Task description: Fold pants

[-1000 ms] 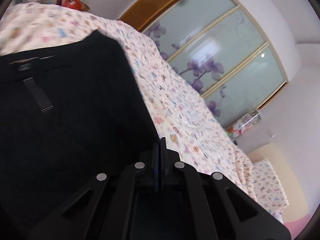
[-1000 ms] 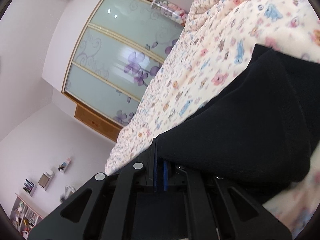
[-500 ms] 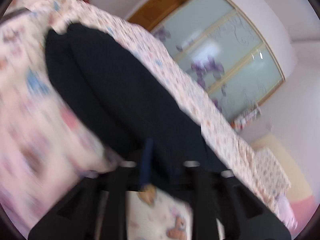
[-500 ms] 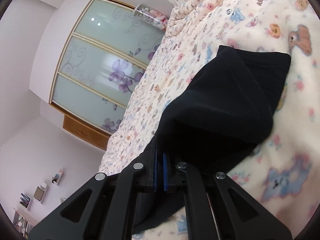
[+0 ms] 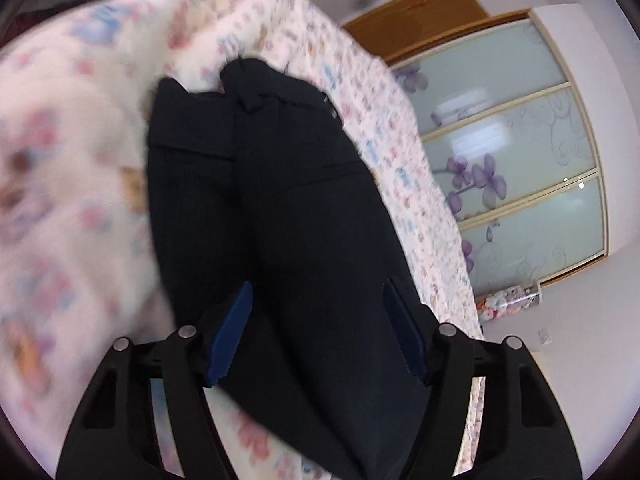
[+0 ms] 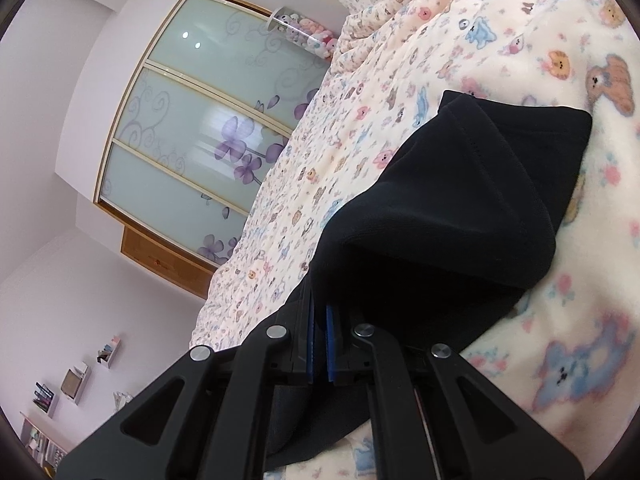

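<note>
Black pants (image 5: 280, 160) lie folded lengthwise on the bed, the waistband at the far end. My left gripper (image 5: 318, 286) hovers over the near end; its jaws are opening, and the fabric lies between and under the blue pads (image 5: 232, 328) without being pressed. In the right wrist view a hemmed end of the pants (image 6: 460, 200) is doubled over on the blanket, and my right gripper (image 6: 318, 304) is shut on a fold of that cloth.
A cream fleece blanket (image 5: 60, 160) printed with bears covers the bed (image 6: 360, 80). Beyond the bed stands a glass-fronted wardrobe (image 5: 520, 140) with purple flowers (image 6: 192, 120) and a wooden door (image 5: 408, 20). Plush toys (image 6: 308, 32) and wall shelves (image 6: 72, 380) sit further off.
My left gripper has let go of the pants, opened wide and swept across above them. The right gripper has stayed shut on the cloth, and the folded end now rests on the blanket.
</note>
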### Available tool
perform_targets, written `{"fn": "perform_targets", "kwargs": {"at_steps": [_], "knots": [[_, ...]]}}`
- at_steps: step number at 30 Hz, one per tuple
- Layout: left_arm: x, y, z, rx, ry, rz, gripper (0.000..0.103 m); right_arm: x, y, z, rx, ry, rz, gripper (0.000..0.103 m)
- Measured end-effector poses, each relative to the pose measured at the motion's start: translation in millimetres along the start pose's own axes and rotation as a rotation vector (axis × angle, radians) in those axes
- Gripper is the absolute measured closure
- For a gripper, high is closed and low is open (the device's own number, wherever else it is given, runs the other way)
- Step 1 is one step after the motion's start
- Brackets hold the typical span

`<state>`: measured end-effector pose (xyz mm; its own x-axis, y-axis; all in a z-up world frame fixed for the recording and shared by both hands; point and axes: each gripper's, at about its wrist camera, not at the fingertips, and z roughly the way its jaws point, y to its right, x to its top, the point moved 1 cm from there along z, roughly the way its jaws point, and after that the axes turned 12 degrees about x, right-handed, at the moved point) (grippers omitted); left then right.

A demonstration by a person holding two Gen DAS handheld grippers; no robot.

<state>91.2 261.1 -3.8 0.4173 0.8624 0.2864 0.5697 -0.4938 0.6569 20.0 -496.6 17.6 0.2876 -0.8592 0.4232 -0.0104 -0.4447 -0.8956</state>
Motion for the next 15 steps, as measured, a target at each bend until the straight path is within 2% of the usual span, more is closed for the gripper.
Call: {"fn": "perform_targets", "kwargs": {"at_steps": [2,5,6,7,12,15], "knots": [[7.6,3.9,13.8,0.02,-0.03,-0.005,0.042,0.6,0.7,0.7,0.0,-0.003,0.001,0.099],[13.6,-4.0,20.6,0.044,-0.019,-0.062,0.061,1.4,1.4,3.3,-0.006,-0.011,-0.011,0.099],[15.4,-5.2,17.5,0.052,0.002,-0.072,0.08,1.3,1.6,3.9,-0.008,-0.013,-0.013,0.099],[18.3,-5.5,15.8,0.033,0.018,-0.056,0.095,1.6,2.3,4.7,-0.008,-0.016,-0.013,0.099],[3.6,5.1,-20.1,0.0,0.156,0.059,0.096,5.5,-1.7,3.0,0.027,-0.014,-0.017,0.099],[-14.9,-4.5,-41.0,-0.034,0.235,0.089,0.096,8.3,-10.0,-2.0,0.033,-0.003,-0.054,0.099]]}}
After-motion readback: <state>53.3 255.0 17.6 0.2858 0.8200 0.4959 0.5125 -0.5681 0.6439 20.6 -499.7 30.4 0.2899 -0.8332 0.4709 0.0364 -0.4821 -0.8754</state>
